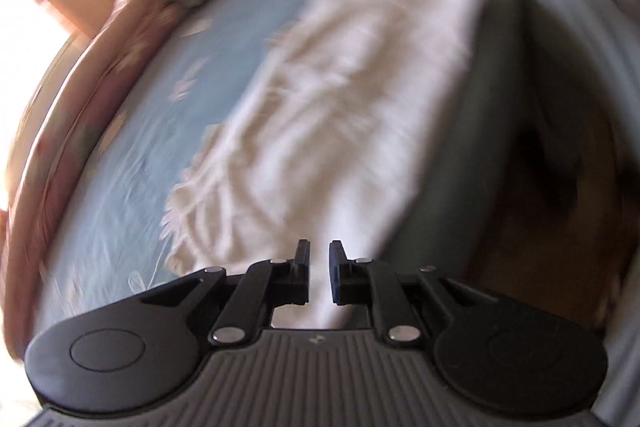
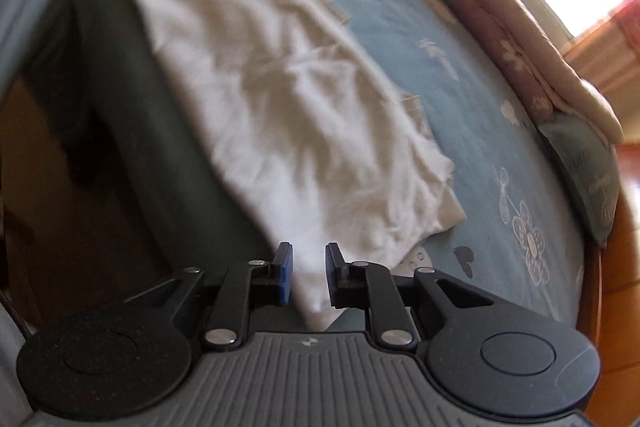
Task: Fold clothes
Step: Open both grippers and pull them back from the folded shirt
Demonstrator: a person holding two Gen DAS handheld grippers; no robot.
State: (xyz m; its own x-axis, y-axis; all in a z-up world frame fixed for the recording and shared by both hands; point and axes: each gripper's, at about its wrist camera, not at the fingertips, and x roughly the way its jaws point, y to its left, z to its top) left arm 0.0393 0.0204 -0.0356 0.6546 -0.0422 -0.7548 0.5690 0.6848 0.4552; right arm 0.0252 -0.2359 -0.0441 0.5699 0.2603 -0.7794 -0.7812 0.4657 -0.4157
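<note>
A white cloth [image 1: 344, 99] lies crumpled and partly folded on a blue sheet [image 1: 132, 187] that covers a bed, with one long edge running along the near side of the bed where the sheet drops into shadow. The left gripper [image 1: 319, 259] hangs above the cloth's near end, its jaws a narrow gap apart with nothing pinched between them; only the cloth below shows through the gap. The right gripper [image 2: 309, 263] hangs over the opposite near corner of the cloth [image 2: 296, 115], its jaws slightly wider apart and likewise empty. The sheet [image 2: 460, 131] carries pale flower and butterfly prints. A pink floral quilt [image 2: 520, 39] is bunched along the far edge of the bed. Both views are blurred by motion, so finer folds cannot be made out.
</note>
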